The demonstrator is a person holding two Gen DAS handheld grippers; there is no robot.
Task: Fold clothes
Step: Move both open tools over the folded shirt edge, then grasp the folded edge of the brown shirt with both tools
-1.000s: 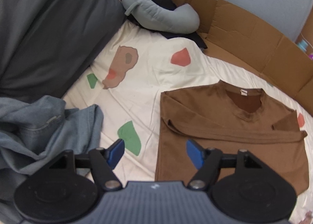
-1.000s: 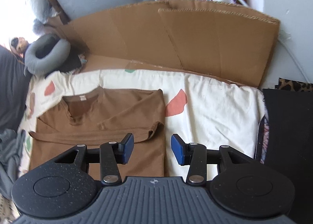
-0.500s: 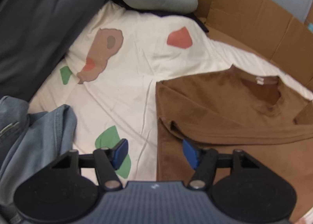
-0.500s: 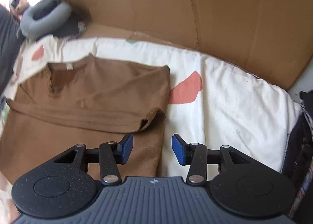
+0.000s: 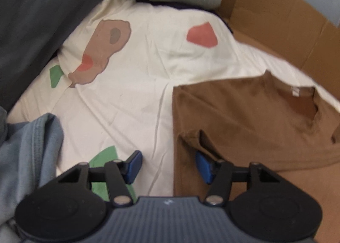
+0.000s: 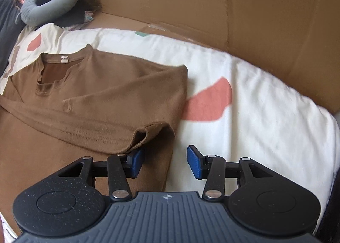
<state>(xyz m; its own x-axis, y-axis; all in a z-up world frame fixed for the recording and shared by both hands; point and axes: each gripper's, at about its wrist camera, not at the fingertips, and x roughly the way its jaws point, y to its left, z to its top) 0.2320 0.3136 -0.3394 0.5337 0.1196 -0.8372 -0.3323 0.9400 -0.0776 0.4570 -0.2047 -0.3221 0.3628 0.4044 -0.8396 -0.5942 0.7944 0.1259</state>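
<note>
Brown shirt (image 5: 255, 119) flat on bed sheet (image 5: 138, 105), sleeves folded in. Left hand-held gripper (image 5: 167, 165) closing astride side edge, nothing pinched; right hand-held gripper (image 6: 165, 163) unclenched astride opposite edge, poised for next fold.

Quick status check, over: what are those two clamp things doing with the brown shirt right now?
Left tool closing, straddling brown shirt's side edge, not gripping. Right tool open astride the opposite edge. Sleeves already folded in. Blue jeans heaped nearby, clear of the shirt.
</note>
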